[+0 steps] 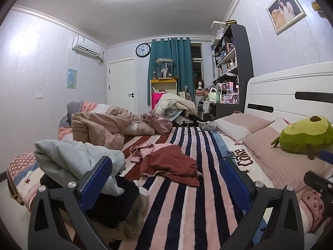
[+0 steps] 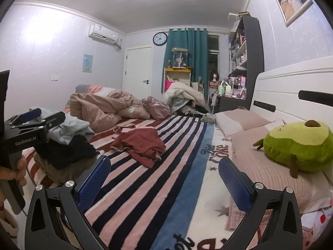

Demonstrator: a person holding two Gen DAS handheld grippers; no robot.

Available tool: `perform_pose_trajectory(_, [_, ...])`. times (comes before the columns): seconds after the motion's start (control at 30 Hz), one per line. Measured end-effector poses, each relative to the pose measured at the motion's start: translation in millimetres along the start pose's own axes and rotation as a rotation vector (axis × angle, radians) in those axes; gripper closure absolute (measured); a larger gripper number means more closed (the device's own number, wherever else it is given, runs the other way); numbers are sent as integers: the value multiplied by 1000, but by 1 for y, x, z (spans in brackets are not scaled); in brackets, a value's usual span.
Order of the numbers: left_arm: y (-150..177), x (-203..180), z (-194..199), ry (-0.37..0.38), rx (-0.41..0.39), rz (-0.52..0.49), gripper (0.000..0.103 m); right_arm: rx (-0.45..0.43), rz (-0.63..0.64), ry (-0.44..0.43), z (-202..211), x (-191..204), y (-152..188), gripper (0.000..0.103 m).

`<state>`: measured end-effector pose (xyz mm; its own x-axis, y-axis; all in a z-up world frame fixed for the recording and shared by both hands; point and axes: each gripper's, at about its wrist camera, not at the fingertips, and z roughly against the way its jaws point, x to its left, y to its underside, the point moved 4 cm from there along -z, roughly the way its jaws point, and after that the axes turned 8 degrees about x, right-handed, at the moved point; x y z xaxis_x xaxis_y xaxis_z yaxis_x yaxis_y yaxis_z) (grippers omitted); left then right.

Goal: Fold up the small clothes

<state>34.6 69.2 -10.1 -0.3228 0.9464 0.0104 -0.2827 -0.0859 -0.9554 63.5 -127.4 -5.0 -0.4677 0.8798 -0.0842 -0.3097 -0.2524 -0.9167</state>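
Note:
A crumpled dark red garment (image 1: 172,164) lies on the striped blanket (image 1: 187,198) mid-bed, with a small pink garment (image 1: 143,149) touching its far left side. Both show in the right wrist view, the red one (image 2: 139,143) and the pink one (image 2: 124,128). My left gripper (image 1: 166,179) is open and empty, held above the blanket short of the red garment. My right gripper (image 2: 165,179) is open and empty over the blanket, to the right of the left gripper (image 2: 39,114).
A pile of clothes, light blue (image 1: 79,158) over black (image 1: 122,204), sits at the bed's left edge. A bunched beige duvet (image 1: 100,127) and pink bag (image 1: 158,120) lie farther back. Pillows (image 1: 276,152) and a green avocado plush (image 1: 306,135) are on the right by the headboard.

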Motion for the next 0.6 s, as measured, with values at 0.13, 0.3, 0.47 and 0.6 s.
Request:
perform_pose_trajectory(0.13, [0, 1, 0, -7, -1, -2, 1, 1, 0, -6, 1, -1, -1, 0])
perform_pose_trajectory(0.3, [0, 4, 1, -13, -2, -1, 1, 2, 2, -9, -1, 1, -4, 0])
perform_pose_trajectory(0.47, [0, 5, 2, -12, 0, -3, 1, -3, 7, -8, 0, 5, -9, 0])
perform_pose_trajectory(0.6, [-1, 7, 2, -10, 5, -1, 1, -3, 4, -8, 0, 6, -10, 0])
